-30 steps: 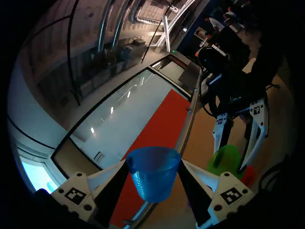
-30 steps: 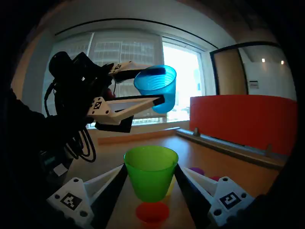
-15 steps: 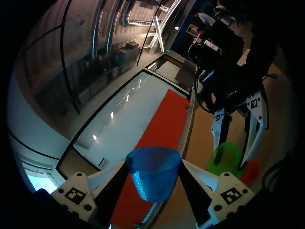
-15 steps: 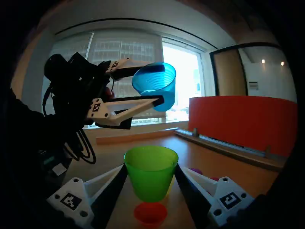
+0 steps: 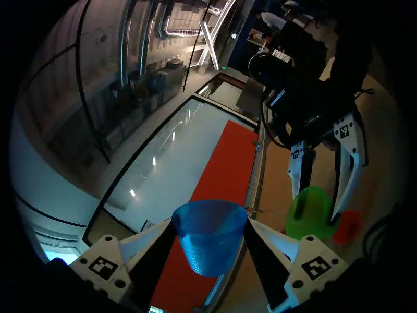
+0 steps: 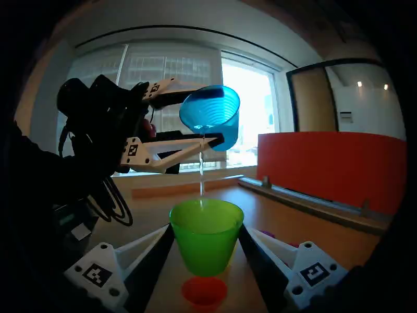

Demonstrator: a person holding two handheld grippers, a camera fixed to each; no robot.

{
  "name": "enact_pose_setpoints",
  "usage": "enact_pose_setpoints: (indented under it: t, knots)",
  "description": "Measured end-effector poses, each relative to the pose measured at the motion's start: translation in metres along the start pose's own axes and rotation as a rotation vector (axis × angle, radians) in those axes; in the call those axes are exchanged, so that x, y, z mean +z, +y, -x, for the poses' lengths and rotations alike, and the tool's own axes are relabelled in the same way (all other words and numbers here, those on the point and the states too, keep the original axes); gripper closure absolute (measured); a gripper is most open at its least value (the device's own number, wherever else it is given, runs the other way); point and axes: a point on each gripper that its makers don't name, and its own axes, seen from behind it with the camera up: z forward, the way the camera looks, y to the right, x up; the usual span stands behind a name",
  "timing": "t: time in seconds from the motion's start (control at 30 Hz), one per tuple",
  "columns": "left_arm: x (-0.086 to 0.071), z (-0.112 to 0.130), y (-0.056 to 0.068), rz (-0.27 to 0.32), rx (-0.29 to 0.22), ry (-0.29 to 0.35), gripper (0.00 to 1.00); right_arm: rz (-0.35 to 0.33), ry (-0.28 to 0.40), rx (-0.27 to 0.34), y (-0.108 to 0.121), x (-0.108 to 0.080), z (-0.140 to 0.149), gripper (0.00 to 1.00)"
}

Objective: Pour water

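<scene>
My left gripper [image 5: 210,240] is shut on a clear blue cup [image 5: 209,241]. In the right gripper view that blue cup [image 6: 211,116] is tipped toward me, held high by the left gripper [image 6: 208,116]. A thin stream of water [image 6: 201,167] falls from its rim into a green cup [image 6: 207,235]. My right gripper [image 6: 207,237] is shut on this upright green cup. From the left gripper view the green cup [image 5: 308,206] sits between the right gripper's fingers [image 5: 299,172] at the right, above the wooden table [image 5: 273,182].
A red disc [image 6: 204,290] lies on the wooden table [image 6: 292,214] under the green cup, with small purple and pink pieces [image 6: 268,233] beside it. An orange-red partition [image 6: 333,161] runs along the table's far edge. Windows [image 6: 245,115] stand behind. The person's dark sleeve [image 6: 47,182] is at the left.
The blue cup has tipped further and water now streams from it into the green cup. The green cup has stayed in place.
</scene>
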Motion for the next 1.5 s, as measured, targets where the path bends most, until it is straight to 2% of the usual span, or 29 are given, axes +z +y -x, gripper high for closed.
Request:
enact_pose_setpoints:
  t: [0.67, 1.5]
  knots:
    - [0.001, -0.003, -0.001, -0.007, 0.072, -0.002, 0.14, -0.001, 0.009, -0.004, -0.001, -0.001, -0.003, 0.11]
    - [0.0, -0.011, -0.013, -0.03, 0.127, 0.007, 0.14, 0.003, 0.017, -0.02, -0.001, -0.003, -0.009, 0.11]
